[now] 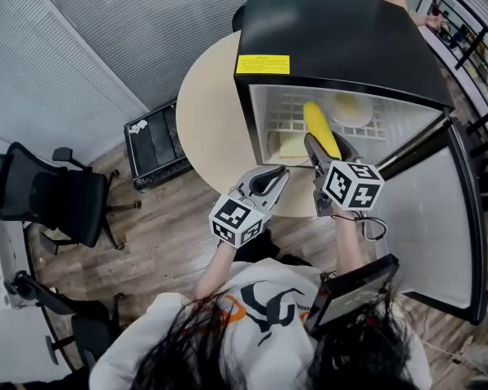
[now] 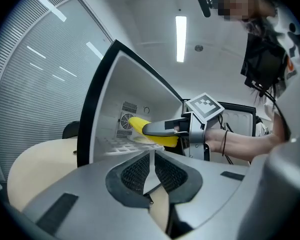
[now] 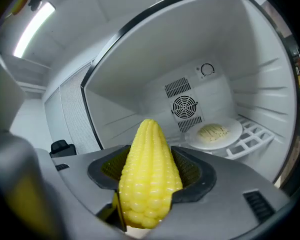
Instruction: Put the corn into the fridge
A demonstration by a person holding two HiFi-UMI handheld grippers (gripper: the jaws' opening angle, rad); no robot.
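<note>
A yellow corn cob (image 3: pixel 150 189) sticks out tip-forward from my right gripper (image 3: pixel 152 161), which is shut on it. In the head view the corn (image 1: pixel 320 128) reaches through the open front of the black mini fridge (image 1: pixel 325 39), above its white wire shelf (image 1: pixel 286 104). My left gripper (image 1: pixel 270 181) hangs just outside the fridge's lower left corner, shut and holding nothing. From the left gripper view, its pads (image 2: pixel 140 173) meet, and beyond them the right gripper (image 2: pixel 162 129) carries the corn (image 2: pixel 138 124) into the fridge.
A white plate of pale food (image 3: pixel 213 132) sits on the shelf at the back right. A second plate (image 1: pixel 285 146) lies lower down. The fridge door (image 1: pixel 439 218) stands open to the right. The fridge rests on a round beige table (image 1: pixel 207 112). An office chair (image 1: pixel 49 193) stands left.
</note>
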